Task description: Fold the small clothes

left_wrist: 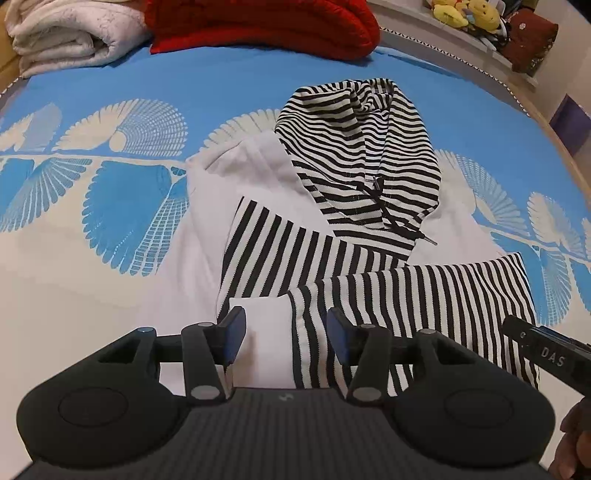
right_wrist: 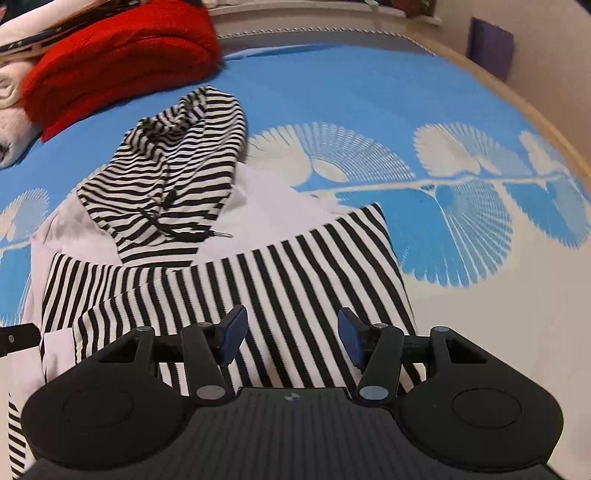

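Left wrist view: hoodie (left_wrist: 332, 229) lies flat on the bedspread (left_wrist: 110, 74), blue with white fan-leaf print. White body, black-and-white striped hood (left_wrist: 362, 147) toward the far side, black drawstring (left_wrist: 391, 218) with a metal tip trailing off the hood. Both striped sleeves are folded across the body; the white cuff (left_wrist: 266, 343) of one sits directly in front of the left gripper (left_wrist: 286, 338). Jaws wide open, blue pads on either side of the cuff and sleeve edge, nothing clamped. Right gripper (left_wrist: 546, 354) pokes in at the right edge, black, lettering "DAS" readable on it; jaw state not visible from here. Far side of the bed: red knit (left_wrist: 258, 26), folded cream blanket (left_wrist: 66, 33), yellow plush toys (left_wrist: 465, 14) on a ledge.

Right wrist view: same hoodie (right_wrist: 221, 266), hood at upper left, striped sleeve (right_wrist: 295, 277) running across under the right gripper (right_wrist: 291, 336). Jaws wide open, pads over the striped fabric, no grip. A small round mark sits on the gripper body, too small to read. The red knit (right_wrist: 122, 55) is at top left.
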`<control>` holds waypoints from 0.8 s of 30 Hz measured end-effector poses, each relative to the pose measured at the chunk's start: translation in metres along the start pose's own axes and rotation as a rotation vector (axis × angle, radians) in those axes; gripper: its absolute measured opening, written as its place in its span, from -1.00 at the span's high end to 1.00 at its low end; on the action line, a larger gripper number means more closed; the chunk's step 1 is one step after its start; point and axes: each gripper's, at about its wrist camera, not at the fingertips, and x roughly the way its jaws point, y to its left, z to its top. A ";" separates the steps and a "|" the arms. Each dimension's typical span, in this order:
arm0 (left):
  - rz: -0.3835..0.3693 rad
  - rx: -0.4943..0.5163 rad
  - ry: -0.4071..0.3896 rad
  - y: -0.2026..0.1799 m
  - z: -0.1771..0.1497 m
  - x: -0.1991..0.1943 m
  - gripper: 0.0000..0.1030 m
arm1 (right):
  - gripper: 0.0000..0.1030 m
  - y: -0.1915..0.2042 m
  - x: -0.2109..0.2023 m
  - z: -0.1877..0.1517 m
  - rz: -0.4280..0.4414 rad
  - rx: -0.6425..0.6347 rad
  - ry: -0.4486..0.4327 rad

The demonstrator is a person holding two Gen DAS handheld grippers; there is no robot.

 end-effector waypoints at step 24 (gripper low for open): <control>0.011 -0.001 0.003 -0.001 0.000 0.003 -0.17 | -0.11 0.004 0.001 0.008 -0.003 -0.031 -0.017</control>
